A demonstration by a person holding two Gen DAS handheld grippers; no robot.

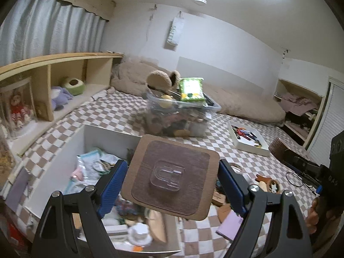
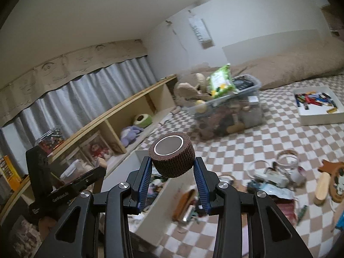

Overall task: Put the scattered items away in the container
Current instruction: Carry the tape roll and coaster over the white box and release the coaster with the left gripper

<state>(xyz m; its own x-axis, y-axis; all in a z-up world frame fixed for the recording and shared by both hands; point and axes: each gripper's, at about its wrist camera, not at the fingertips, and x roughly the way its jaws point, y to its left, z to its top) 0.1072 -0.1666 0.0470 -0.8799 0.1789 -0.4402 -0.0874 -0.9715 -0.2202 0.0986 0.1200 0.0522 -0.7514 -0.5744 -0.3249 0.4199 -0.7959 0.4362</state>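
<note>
Checkered bedding (image 1: 217,133); left gripper (image 1: 171,180) clamps adhesive hook card (image 1: 171,178); right gripper (image 2: 172,169) clamps bandage roll (image 2: 174,159).

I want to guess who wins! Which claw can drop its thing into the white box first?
Probably the left claw. Its brown square card already hangs over the white box. The right claw, holding the brown bandage roll, looks nearer the box's corner.
</note>
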